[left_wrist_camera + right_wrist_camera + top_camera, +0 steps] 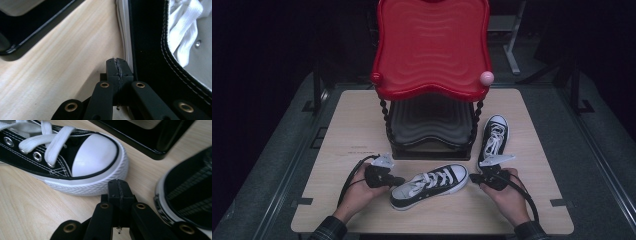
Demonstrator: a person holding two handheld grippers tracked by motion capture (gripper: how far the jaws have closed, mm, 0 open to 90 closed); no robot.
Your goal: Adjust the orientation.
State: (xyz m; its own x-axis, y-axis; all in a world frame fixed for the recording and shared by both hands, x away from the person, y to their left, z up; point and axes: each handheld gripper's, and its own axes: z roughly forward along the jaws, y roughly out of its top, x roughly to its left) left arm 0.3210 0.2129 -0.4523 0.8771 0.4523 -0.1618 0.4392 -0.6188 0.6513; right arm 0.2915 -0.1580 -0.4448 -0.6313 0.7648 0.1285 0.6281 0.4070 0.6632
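left gripper [398, 180]: jaws together, nothing in them, by the heel | right gripper [473, 177]: pinched together too, at the toe | sneaker [429, 185]: flat on table [337, 150], lower middle of frame

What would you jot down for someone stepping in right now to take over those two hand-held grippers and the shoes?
Left gripper: jaws shut, empty, tip at the heel end of the near sneaker.
Right gripper: jaws shut, empty, tip right by that sneaker's white toe cap; touching or not, I cannot tell.
Things: the near sneaker lies crosswise on the table, sole down, in front of the red-topped rack. The second sneaker stands to the rack's right, toe pointing away.
Done: both grippers flank the near sneaker.
Left: probably shifting or placing both sneakers; neither is on the rack.
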